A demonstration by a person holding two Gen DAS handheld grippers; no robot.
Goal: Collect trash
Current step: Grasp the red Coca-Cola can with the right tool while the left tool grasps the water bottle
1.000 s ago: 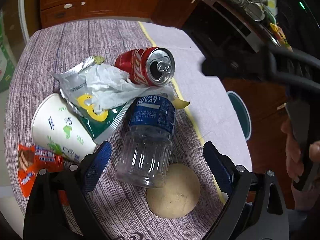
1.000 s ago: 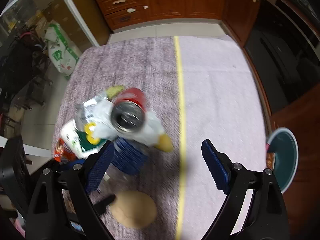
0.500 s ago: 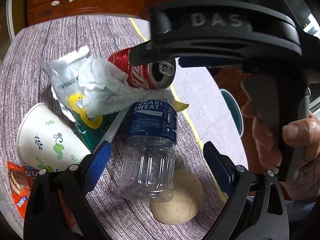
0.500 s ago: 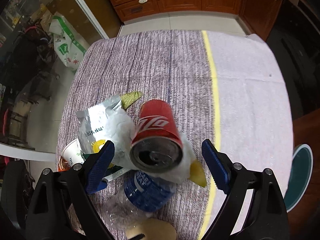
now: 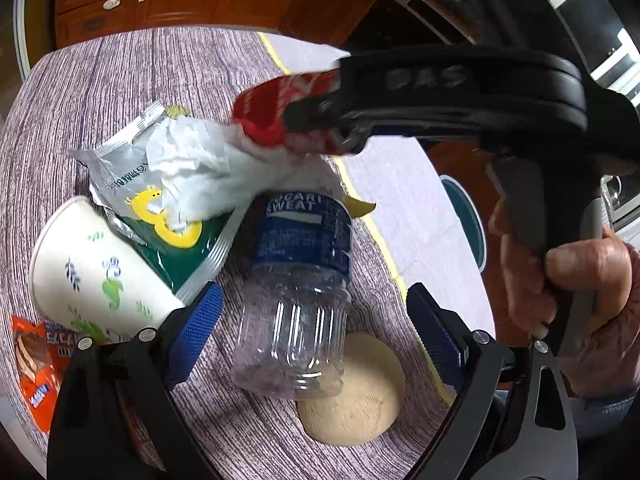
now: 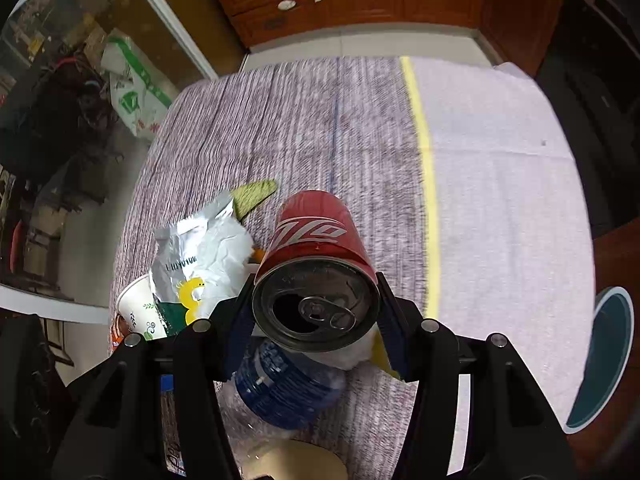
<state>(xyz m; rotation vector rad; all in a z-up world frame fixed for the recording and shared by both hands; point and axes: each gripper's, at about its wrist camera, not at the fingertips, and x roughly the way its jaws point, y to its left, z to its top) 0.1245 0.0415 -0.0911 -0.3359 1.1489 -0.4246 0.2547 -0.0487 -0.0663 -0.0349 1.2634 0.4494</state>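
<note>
The right gripper (image 6: 316, 308), wide open a second ago, is closing its jaws against the red soda can (image 6: 316, 276), atop the trash pile. The left gripper (image 5: 312, 320) gapes empty over the Pocari Sweat bottle (image 5: 298, 276). Only its view shows the hand (image 5: 560, 280).

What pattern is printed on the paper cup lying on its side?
White paper cup with green and blue leaf sprigs; clearest in the left wrist view.
</note>
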